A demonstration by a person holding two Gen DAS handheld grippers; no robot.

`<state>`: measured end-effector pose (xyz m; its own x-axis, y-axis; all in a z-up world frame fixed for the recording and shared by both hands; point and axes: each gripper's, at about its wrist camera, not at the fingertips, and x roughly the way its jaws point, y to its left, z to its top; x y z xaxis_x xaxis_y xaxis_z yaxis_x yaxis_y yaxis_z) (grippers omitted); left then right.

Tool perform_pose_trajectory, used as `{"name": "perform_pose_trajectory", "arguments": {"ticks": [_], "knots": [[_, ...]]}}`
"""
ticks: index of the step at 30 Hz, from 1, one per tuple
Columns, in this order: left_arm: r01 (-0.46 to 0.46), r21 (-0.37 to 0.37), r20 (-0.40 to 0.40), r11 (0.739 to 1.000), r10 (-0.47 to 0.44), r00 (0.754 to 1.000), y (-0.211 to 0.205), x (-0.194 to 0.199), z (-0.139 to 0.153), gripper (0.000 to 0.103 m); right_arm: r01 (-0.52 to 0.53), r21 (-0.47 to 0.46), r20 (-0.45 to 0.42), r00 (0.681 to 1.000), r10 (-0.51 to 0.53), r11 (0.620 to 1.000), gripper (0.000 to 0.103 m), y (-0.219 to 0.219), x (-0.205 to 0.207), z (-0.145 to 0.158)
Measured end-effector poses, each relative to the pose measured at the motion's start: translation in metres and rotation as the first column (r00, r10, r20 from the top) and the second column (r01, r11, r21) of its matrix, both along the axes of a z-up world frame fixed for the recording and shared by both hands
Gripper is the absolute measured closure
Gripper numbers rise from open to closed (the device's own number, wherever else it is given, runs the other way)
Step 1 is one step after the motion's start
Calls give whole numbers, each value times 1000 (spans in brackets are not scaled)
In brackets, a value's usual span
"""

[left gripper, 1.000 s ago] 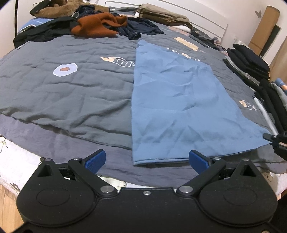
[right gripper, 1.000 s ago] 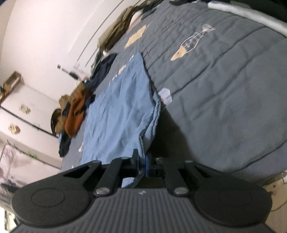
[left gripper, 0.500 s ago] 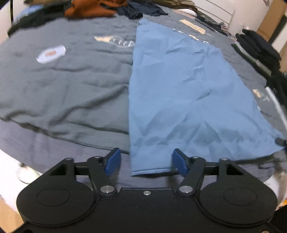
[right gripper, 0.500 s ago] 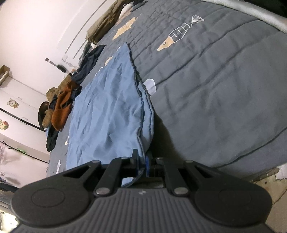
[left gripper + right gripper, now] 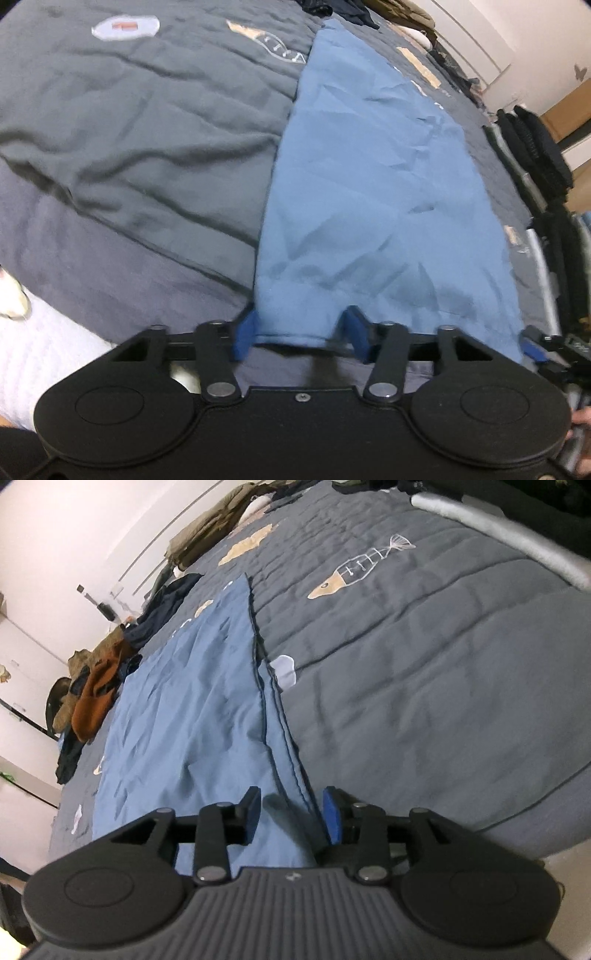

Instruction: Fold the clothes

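Lying flat, blue garment [image 5: 373,192] (creased), folded lengthwise

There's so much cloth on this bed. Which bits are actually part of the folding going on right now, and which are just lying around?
In use:
- blue garment, spread flat on the bed
- left gripper, jaws closing around its near hem corner
- right gripper, jaws just opened, garment's edge between them

Lying about:
- grey quilt underneath
- rust-brown garment in the far heap
- dark folded stack
- olive clothes by the wall
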<state>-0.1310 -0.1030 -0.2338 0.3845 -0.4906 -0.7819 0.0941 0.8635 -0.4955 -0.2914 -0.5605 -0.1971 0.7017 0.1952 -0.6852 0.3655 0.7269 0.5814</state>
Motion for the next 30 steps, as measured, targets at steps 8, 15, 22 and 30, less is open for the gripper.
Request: {"name": "perform_pose_trajectory", "arguments": {"ticks": [8,15,22,30], "knots": [[-24,-24,-9,999,24,1000,-1,1,-7,76,-46,-35,2,999,46,998,47,8,8,0],[-22,-33,0,999,22,1000,-2,0,-9,72,-52,-79,10,999,53,996,47,12,4,8],[-6,-5,53,1000,6,999,-6,-7,-3,65,-92,-195,79,991,110,976,51,22,-4,25],[15,18,74,1000,-17,997,-11,-9,-1,58,-169,-277,128,969,211,946,53,31,20,34]]}}
